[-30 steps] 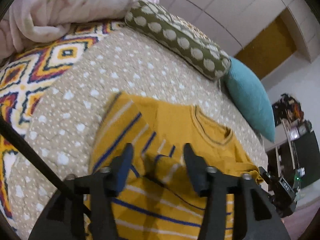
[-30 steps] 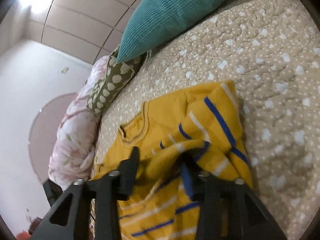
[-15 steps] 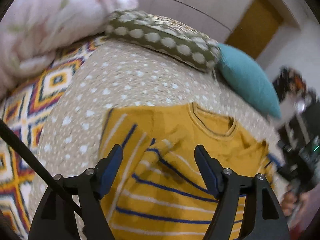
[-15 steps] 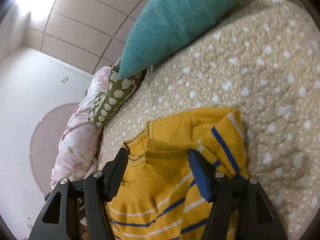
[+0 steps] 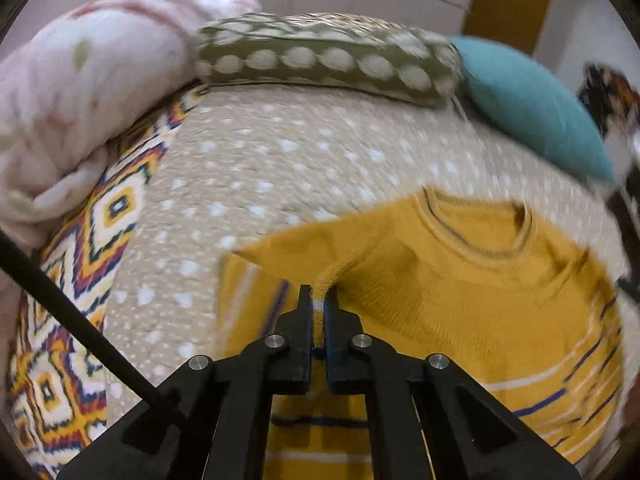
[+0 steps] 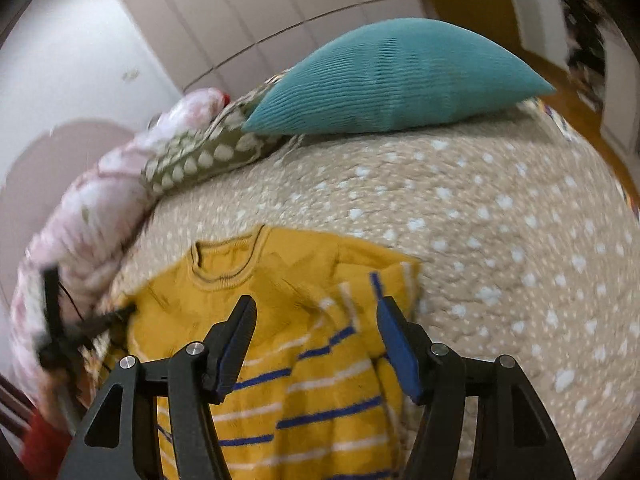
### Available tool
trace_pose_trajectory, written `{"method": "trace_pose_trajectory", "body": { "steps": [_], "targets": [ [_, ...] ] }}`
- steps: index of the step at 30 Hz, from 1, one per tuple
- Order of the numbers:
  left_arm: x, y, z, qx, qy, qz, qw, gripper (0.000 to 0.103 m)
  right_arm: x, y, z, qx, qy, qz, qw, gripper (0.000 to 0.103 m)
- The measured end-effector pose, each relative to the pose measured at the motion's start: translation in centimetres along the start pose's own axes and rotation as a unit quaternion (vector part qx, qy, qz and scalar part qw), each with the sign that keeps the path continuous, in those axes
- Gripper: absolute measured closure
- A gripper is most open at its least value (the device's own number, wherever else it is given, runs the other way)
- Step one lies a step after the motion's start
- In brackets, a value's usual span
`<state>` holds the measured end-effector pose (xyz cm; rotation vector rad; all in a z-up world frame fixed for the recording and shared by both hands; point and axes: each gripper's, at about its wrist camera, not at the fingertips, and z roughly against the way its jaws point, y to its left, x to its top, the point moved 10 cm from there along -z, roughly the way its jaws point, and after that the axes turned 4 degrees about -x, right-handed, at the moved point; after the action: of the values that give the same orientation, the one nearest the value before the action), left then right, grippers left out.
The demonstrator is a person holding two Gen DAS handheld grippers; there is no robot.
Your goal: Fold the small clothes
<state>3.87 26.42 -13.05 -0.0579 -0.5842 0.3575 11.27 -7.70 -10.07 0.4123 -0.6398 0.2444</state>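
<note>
Left wrist view is showing your left gripper [image 5: 318, 300] pinching a raised ridge of the yellow striped sweater [image 5: 460, 292], its two black fingers pressed together with only the knit fabric between them. You are holding a fold near the sweater's left shoulder, and the cloth is peaking up into the tips while the rest is lying on the beige dotted bedspread [image 5: 288, 160]. The round neckline is sitting ahead of the fingers and to the right, facing the pillows. Behind it, an olive spotted bolster [image 5: 320, 60] is lying across the head of the bed, with a teal cushion [image 5: 532, 108] to its right and a pink floral blanket [image 5: 80, 92] bunched at the left. A bright geometric-patterned cloth [image 5: 80, 280] is running along the bed's left edge. Right wrist view is showing your right gripper [image 6: 316, 344] hanging wide apart above the sweater [image 6: 320, 380], its blue-padded fingers [image 6: 396, 352] gripping nothing. The sweater's striped body is lying directly under and between those fingers, with the folded right sleeve edge just beside the right pad. This view is somewhat blurred.
</note>
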Motion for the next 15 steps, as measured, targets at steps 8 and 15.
{"method": "trace_pose_trajectory", "body": {
  "steps": [8,15],
  "targets": [
    [-1.3,1.6,-2.7,0.034,0.032,0.016,0.9988,0.091,-0.4,-1.4,-8.6,-0.129,0.078,0.038,0.988,0.038],
    [-1.9,2.2,2.3,0.020,-0.016,0.032,0.9992,0.058,1.0,-2.3,-4.7,-0.158,0.026,0.008,0.987,0.038]
  ]
}}
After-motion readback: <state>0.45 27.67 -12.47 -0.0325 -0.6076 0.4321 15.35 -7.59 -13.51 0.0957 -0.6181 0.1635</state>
